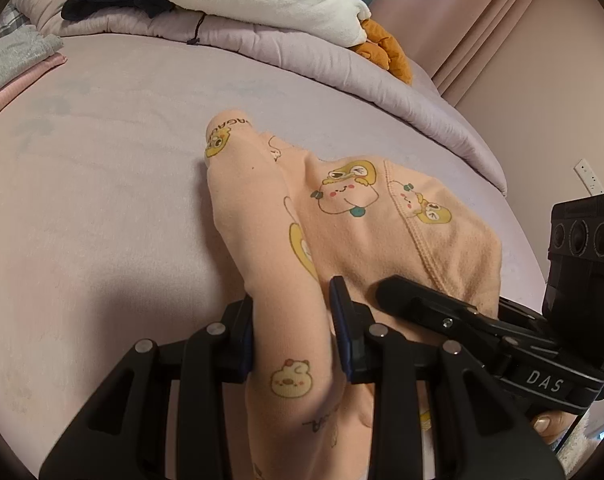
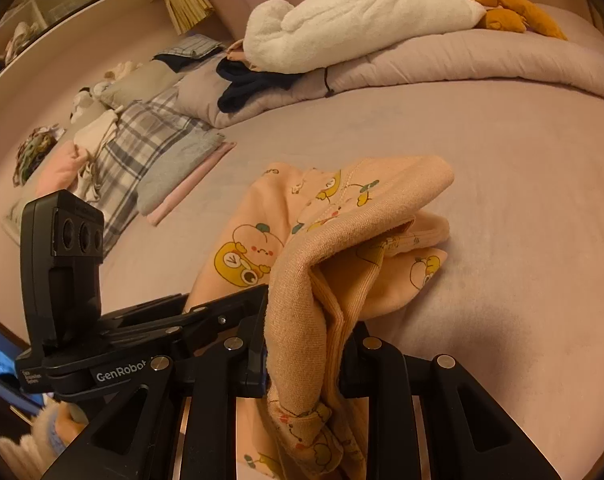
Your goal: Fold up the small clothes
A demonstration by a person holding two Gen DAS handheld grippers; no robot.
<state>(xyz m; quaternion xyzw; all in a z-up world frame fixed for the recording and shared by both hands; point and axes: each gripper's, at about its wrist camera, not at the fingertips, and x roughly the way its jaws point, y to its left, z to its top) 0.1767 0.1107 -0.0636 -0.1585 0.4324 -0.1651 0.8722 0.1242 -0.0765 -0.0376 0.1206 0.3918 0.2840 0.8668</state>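
Note:
A small peach garment (image 1: 362, 216) printed with yellow cartoon animals lies bunched on the lilac bed sheet (image 1: 101, 200). My left gripper (image 1: 291, 320) is shut on a sleeve-like fold of it that runs forward between the fingers. My right gripper (image 2: 306, 344) is shut on a thick bunched edge of the same garment (image 2: 342, 224), lifting it a little off the sheet; its left pad is hidden by cloth. The right gripper also shows in the left wrist view (image 1: 462, 320), lying on the garment's near right side.
A rolled lilac duvet (image 2: 462, 64) with a white plush toy (image 2: 362, 12) and dark clothing (image 2: 245, 80) lies along the far side. Folded grey and pink clothes (image 2: 181, 176) and plaid bedding (image 2: 141, 136) are stacked at the left. A pink curtain (image 1: 502, 20) is at the right.

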